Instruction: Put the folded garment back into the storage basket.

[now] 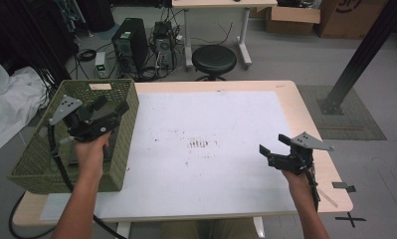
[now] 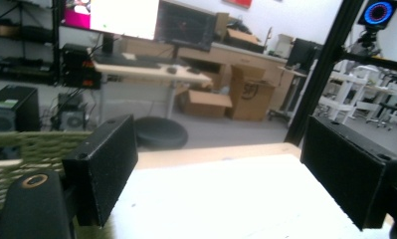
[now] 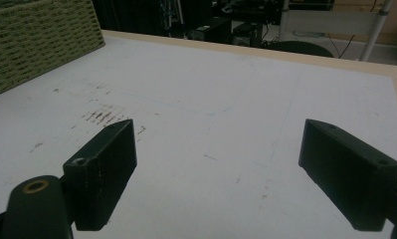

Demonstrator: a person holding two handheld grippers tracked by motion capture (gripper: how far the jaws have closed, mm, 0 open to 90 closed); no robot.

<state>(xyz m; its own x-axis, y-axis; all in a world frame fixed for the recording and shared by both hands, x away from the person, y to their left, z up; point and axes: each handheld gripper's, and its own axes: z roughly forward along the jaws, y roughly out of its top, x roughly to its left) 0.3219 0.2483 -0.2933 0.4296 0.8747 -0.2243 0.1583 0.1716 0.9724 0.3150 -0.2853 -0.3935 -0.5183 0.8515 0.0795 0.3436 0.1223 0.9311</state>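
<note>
A person's left hand holds my left gripper [image 1: 110, 106] over the olive woven basket [image 1: 34, 159] at the table's left edge. Its jaws stand wide apart with nothing between them, and in the left gripper view they frame the basket rim [image 2: 22, 144] and the white mat [image 2: 226, 199]. My right gripper [image 1: 273, 144] hovers low over the right part of the white mat [image 1: 211, 149], pointing left. It is open and empty; its own view looks between the jaws across the mat [image 3: 211, 114] toward the basket wall [image 3: 37, 40].
A dark smudge [image 1: 200, 144] marks the middle of the mat. Behind the table stand a black stool [image 1: 214, 59], computer towers [image 1: 130, 44] with cables, and cardboard boxes [image 1: 291, 19]. A black post [image 1: 357, 59] rises at the right.
</note>
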